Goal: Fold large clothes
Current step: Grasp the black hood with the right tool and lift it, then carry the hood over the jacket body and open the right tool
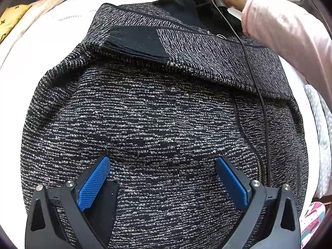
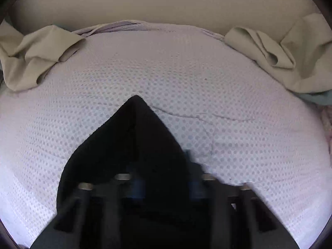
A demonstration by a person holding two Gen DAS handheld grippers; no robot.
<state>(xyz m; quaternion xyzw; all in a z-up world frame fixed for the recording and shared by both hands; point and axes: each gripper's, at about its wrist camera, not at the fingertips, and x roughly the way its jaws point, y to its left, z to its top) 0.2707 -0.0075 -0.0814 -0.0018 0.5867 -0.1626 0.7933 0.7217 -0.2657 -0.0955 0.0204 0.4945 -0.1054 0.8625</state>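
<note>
The large black-and-grey marled knit jacket (image 1: 157, 114) lay across the white dotted mattress cover (image 2: 186, 83). The left gripper (image 1: 164, 178) hovered spread above its hem; the right gripper (image 2: 166, 188) pinched its black far edge. A good fold probably needed that edge lifted evenly toward the hem.

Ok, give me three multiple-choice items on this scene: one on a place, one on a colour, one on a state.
1. The sweater lies on: A) a chair B) the bed C) the floor
2. The left claw has pads coloured: A) red B) green C) blue
3. The left claw is: A) open above the sweater B) shut on a sock C) shut on a towel

Answers: 1 B, white dotted bedding surrounds it; 2 C, both pads show blue; 3 A, its fingers stand wide apart, gripping nothing.
</note>
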